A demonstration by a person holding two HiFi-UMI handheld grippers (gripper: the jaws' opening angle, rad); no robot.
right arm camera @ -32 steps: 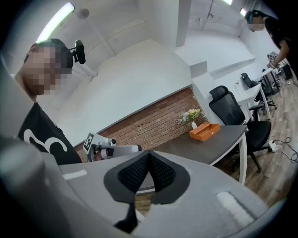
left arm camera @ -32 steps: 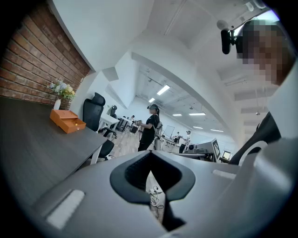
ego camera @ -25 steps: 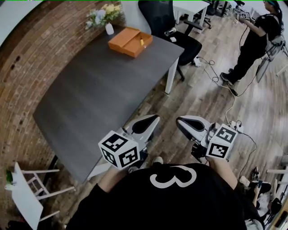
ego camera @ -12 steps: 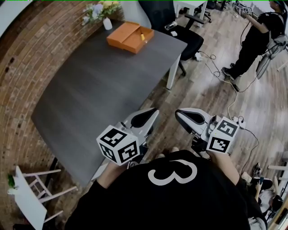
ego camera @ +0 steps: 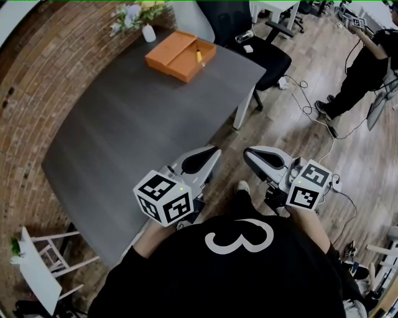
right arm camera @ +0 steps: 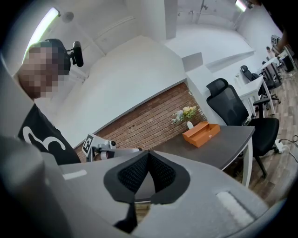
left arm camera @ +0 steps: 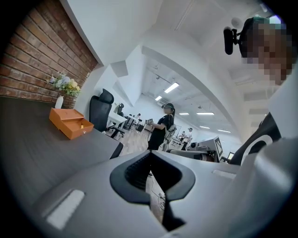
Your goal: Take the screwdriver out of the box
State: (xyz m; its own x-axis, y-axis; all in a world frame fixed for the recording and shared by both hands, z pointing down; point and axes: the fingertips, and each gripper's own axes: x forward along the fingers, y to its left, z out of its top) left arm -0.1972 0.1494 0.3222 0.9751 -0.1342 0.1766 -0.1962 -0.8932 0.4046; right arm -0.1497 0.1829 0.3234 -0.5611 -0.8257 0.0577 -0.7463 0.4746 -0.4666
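An open orange box (ego camera: 179, 54) lies at the far end of the dark grey table (ego camera: 124, 136), with the yellow-handled screwdriver (ego camera: 199, 57) in its right part. Both grippers hang off the table's near right edge, far from the box. My left gripper (ego camera: 212, 153) is shut and holds nothing; my right gripper (ego camera: 247, 155) beside it is shut and holds nothing too. In the left gripper view the box (left arm camera: 70, 122) sits far off to the left of the closed jaws (left arm camera: 150, 155). In the right gripper view the box (right arm camera: 201, 133) lies beyond the closed jaws (right arm camera: 148, 155).
A vase of flowers (ego camera: 140, 15) stands by the brick wall behind the box. A black office chair (ego camera: 249, 37) stands at the table's far right. Another person (ego camera: 367, 62) stands on the wooden floor, where cables (ego camera: 311, 105) trail. A white folding chair (ego camera: 37, 267) is at lower left.
The person has stepped forward along the table's right side, carrying both shut grippers along. A foot now shows between the grippers.
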